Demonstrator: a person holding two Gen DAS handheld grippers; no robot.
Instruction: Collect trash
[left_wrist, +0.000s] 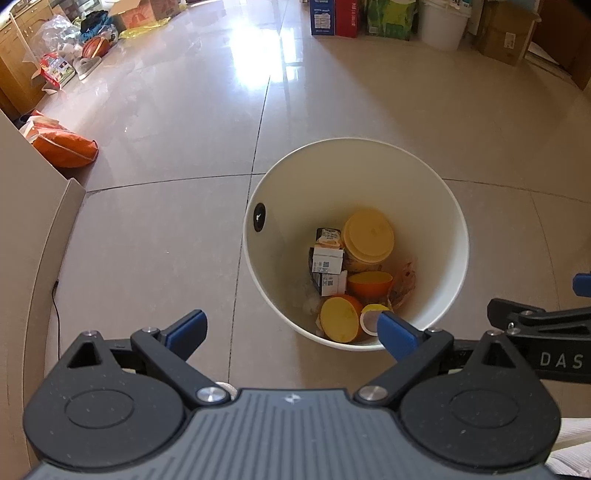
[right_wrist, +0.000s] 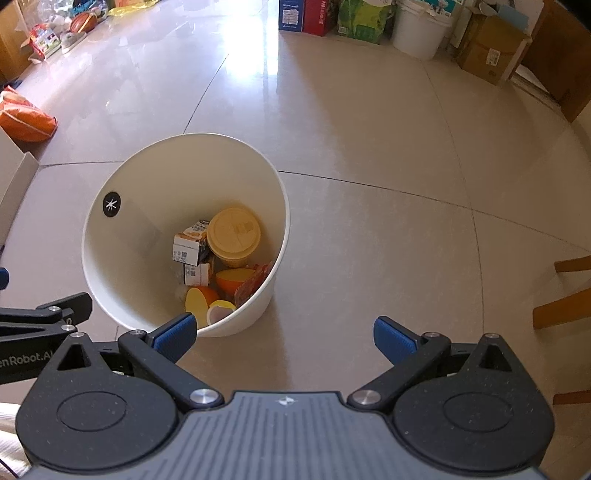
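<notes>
Both grippers hang above the floor with jaws spread wide and nothing between the blue pads. Left gripper (left_wrist: 291, 330) sits over bare tile just left of the bin (left_wrist: 280, 184), its right pad (left_wrist: 397, 334) overlapping the bin's near rim in the left wrist view. Right gripper (right_wrist: 284, 338) hovers over tile just right of the bin (right_wrist: 147, 162), its left pad (right_wrist: 176, 336) crossing the near rim in its own view. Each gripper shows at the edge of the other's camera, side by side and apart.

The bin is white and round, standing upright on the floor (right_wrist: 388, 147) with a black round sticker (right_wrist: 111, 205) high on its inner wall. Trash lies at its bottom: a yellow-lidded tub (right_wrist: 233, 235) at the far side, two small cartons (right_wrist: 190, 251) touching its left, an orange bowl (right_wrist: 234, 278) tilted below it, a yellow-faced orange piece (right_wrist: 197, 301) and a small cup (right_wrist: 221, 312) at the near wall, and a red wrapper (right_wrist: 255, 282) against the right wall.

An orange bag (left_wrist: 64, 146) lies well apart at the left, and boxes (right_wrist: 487, 50) and a white bucket (right_wrist: 417, 31) line the far wall.
</notes>
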